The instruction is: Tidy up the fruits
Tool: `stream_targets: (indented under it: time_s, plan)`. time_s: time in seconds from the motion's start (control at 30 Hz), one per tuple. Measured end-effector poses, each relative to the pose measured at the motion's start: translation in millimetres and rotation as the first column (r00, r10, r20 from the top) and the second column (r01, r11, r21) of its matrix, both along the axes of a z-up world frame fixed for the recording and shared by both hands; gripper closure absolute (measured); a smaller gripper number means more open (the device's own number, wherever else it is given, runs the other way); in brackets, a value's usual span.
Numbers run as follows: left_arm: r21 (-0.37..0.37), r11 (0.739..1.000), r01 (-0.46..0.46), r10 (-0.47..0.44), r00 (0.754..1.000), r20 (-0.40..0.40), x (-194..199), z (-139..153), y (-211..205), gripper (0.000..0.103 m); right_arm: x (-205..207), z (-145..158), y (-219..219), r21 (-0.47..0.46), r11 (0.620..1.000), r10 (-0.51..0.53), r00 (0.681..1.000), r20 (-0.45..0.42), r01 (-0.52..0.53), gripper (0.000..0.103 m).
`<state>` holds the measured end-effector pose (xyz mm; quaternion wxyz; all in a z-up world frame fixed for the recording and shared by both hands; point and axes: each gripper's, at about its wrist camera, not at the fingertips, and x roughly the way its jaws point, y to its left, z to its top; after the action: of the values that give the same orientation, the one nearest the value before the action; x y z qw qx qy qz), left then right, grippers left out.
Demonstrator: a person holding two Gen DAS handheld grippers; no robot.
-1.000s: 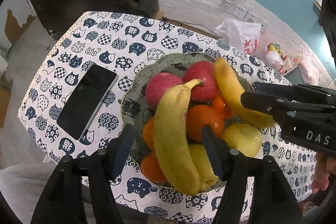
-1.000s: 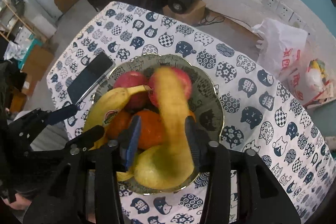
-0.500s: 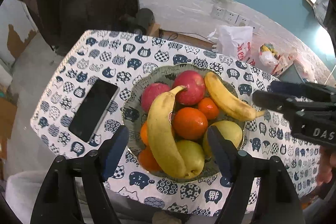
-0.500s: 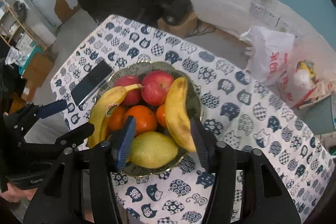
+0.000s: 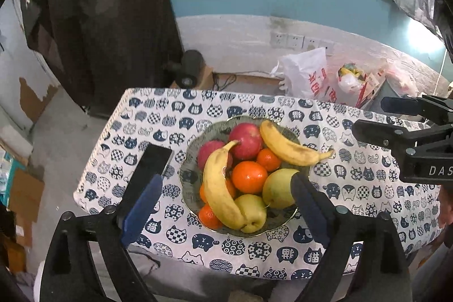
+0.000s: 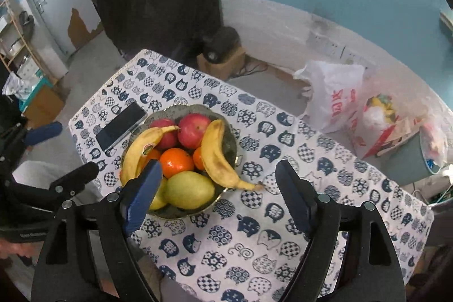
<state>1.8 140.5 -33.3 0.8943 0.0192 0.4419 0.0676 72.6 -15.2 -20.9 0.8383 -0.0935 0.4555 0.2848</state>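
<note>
A patterned bowl (image 5: 187,157) on the cat-print tablecloth holds two red apples (image 5: 246,136), several oranges (image 5: 249,177), two yellow-green pears (image 5: 279,188) and two bananas. One banana (image 5: 218,188) lies along the pile's left. The other banana (image 6: 215,154) rests on the right, its stem over the rim. My left gripper (image 5: 225,179) hangs above the bowl's near side, jaws opening, nothing between them. My right gripper (image 6: 218,164) hovers above the bowl's right side, jaws opening too, also empty. Each gripper shows in the other's view: right (image 5: 371,115), left (image 6: 75,147).
A black phone (image 5: 147,169) lies on the cloth just left of the bowl. Beyond the table's far edge, plastic bags (image 5: 308,75) and a dark round device on a box (image 5: 189,70) sit on the floor. A teal bin (image 6: 410,154) stands at the right.
Both grippers have risen and pulled back from the bowl while their jaws widened. The right one let go of its banana, which now rests on the rim; the left banana lies free.
</note>
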Motion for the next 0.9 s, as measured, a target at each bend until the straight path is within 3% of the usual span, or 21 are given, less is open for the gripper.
stream_targets:
  time_s: [0.43,0.9]
  plan:
    - [0.006,1.000,0.020,-0.020,0.998,0.060,-17,31,-14,0.003,-24,21,-40,-0.006,0.999,-0.033,0.996,0.085,0.033,0.021]
    - [0.000,0.999,0.037,-0.037,0.998,0.057,-17,42,-29,0.003,-34,24,-51,0.009,1.000,-0.015,0.996,0.093,0.014,0.021]
